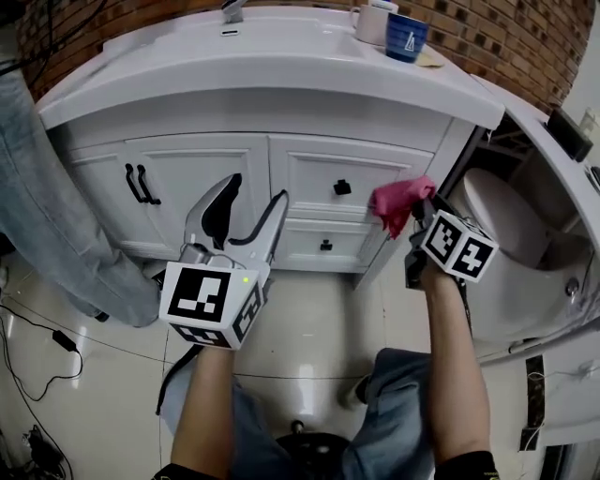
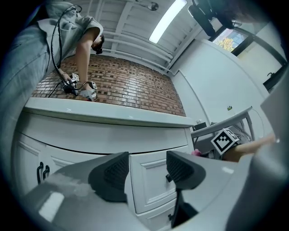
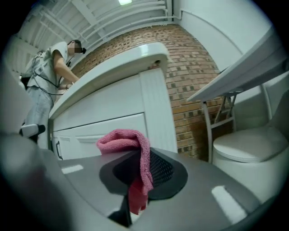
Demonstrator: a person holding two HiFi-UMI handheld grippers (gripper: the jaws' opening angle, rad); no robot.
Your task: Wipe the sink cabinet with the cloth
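The white sink cabinet (image 1: 197,173) fills the upper head view, with doors at left and drawers (image 1: 352,178) at right. A pink cloth (image 1: 401,202) is bunched against the right end of the top drawer, and my right gripper (image 1: 417,217) is shut on it. In the right gripper view the cloth (image 3: 135,155) hangs over and between the jaws, close to the cabinet's corner post (image 3: 156,113). My left gripper (image 1: 246,211) is open and empty, held a little in front of the cabinet's middle. Its fingers (image 2: 113,173) frame the top drawer (image 2: 149,180).
A blue cup (image 1: 407,37) and a white mug (image 1: 373,22) stand on the countertop at back right. A toilet (image 1: 511,244) sits right of the cabinet. A person in jeans (image 1: 47,206) stands at the left. Cables (image 1: 37,347) lie on the tiled floor.
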